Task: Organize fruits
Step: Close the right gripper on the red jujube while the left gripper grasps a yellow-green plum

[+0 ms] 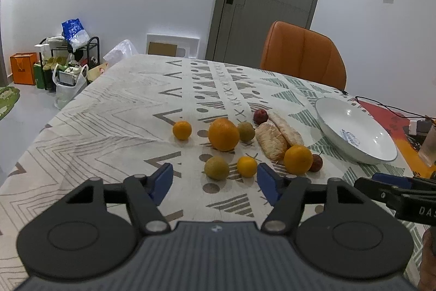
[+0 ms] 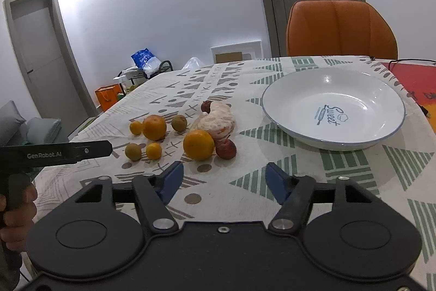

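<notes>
Fruit lies loose on the patterned tablecloth: a large orange (image 1: 223,134) (image 2: 154,127), a second orange (image 1: 298,159) (image 2: 198,144), small oranges (image 1: 247,167) (image 2: 154,150), green-brown fruits (image 1: 216,168) (image 2: 133,151), two red fruits (image 1: 316,162) (image 2: 226,149) and peeled pomelo pieces (image 1: 272,143) (image 2: 218,122). An empty white plate (image 1: 354,131) (image 2: 299,127) stands to their right. My left gripper (image 1: 215,177) is open and empty, just short of the nearest fruits. My right gripper (image 2: 222,180) is open and empty, in front of the orange and plate.
An orange chair (image 1: 302,56) (image 2: 340,29) stands at the table's far side. A black cable (image 1: 387,107) and a glass (image 1: 429,147) lie at the right edge. Bags and a rack (image 1: 65,59) stand on the floor at the left.
</notes>
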